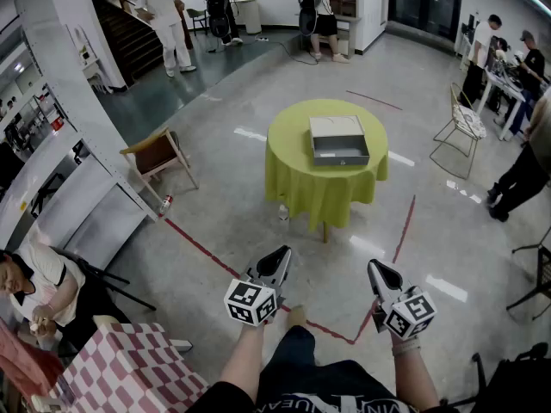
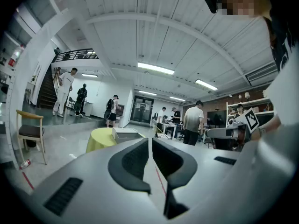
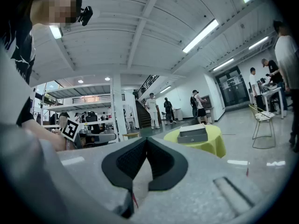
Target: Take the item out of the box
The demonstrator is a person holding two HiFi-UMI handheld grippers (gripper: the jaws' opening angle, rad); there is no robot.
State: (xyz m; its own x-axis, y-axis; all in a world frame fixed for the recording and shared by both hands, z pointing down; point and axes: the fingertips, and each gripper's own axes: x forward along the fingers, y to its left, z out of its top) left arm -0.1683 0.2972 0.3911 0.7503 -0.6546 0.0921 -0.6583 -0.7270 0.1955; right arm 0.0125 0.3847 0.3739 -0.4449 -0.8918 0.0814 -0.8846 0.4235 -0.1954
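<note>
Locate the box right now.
Head view, upper centre: the grey box sits on the round table with the yellow-green cloth, across open floor ahead of the person. A wire chair stands to the table's right.

Pale grey on left gripper [image 1: 282,255] and right gripper [image 1: 376,268], black inside the jaws, black-and-white squares on each cube. Ahead of both: yellow-green tablecloth [image 1: 323,183], grey box [image 1: 338,140]. Under and ahead of the grippers: glossy grey floor [image 1: 232,205] crossed by red line [image 1: 198,246]. Left of left gripper: pink-and-white checked cloth [image 1: 129,368], brown-seated chair [image 1: 157,155].
</note>
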